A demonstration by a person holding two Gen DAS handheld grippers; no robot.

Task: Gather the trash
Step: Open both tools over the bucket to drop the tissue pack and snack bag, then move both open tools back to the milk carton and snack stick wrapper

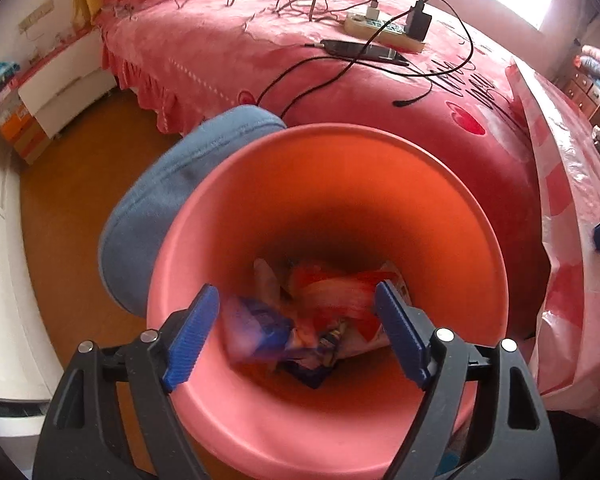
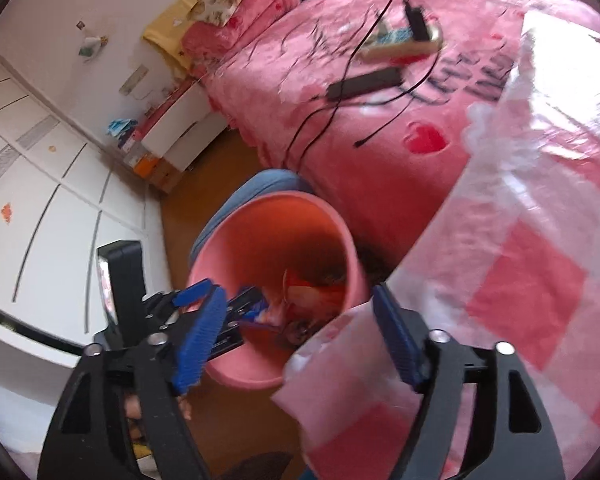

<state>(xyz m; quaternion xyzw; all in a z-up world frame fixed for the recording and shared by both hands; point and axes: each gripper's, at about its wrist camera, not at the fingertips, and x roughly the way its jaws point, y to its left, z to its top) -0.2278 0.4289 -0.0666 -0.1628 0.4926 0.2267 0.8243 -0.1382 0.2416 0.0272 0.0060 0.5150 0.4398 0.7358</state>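
Left gripper (image 1: pixel 296 336) open wide, right above the pink bin (image 1: pixel 440 184), wrappers (image 1: pixel 332 304) lying straight below at the bottom. Right gripper (image 2: pixel 300 328) open too, off to the right, plastic bag (image 2: pixel 520 240) draped against its right finger

The left wrist view looks steeply down from close above the pink bin (image 1: pixel 328 216), whose mouth fills the centre of the frame, with the bed (image 1: pixel 260 52) stretching away toward 12 o'clock and the floor (image 1: pixel 72 208) at 9 o'clock. The right wrist view sits farther back and higher, tilted, seeing the same bin (image 2: pixel 272 240) smaller at centre, the bed (image 2: pixel 340 120) from 12 to 2 o'clock, and a pink-and-white plastic bag (image 2: pixel 520 260) very close at 3 o'clock. Both share the bin, the bed and the power strip (image 1: pixel 380 28) (image 2: pixel 404 44). The right view also catches the left gripper (image 2: pixel 228 296) at 8 o'clock.
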